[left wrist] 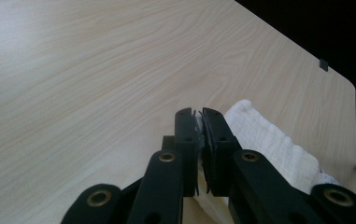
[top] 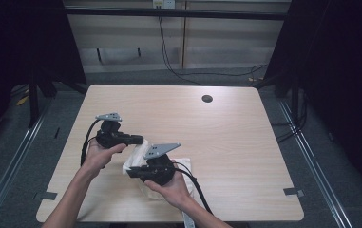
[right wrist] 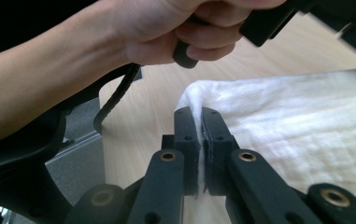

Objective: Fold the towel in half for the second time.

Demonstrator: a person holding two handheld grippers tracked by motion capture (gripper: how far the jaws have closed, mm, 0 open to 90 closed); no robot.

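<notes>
Person is sitting at a light wood table (top: 226,142), holding a two-jaw gripper in each hand, both forearms coming in from the near edge in the high view. Left gripper (top: 139,140) is sitting left of centre, pointing toward the person's right; left hand (top: 100,156) is wrapping its handle, black cable looping off its left side, grey three-cornered plate on top. Right gripper (top: 130,173) is lying just nearer the person, pointing toward the person's left, right hand (top: 171,190) underneath it.

White cloth (top: 138,154) is lying bunched between and under the two grippers, near the front-centre of the table, part of it hidden by the right gripper and hand.

Left gripper view: jaws are standing closed on a thin white edge of the cloth (left wrist: 269,140), the rest of the fabric trailing off to the right over the tabletop, textured weave visible.

Right gripper view: jaws are pinching a folded corner of the cloth (right wrist: 306,126), fabric spreading out to the right across the wood. The left hand (right wrist: 166,32) and forearm are crossing the top of that view, fingers curled round the black handle.

Small dark round hole (top: 207,99) is sitting in the tabletop near the far edge, well apart from the cloth
</notes>
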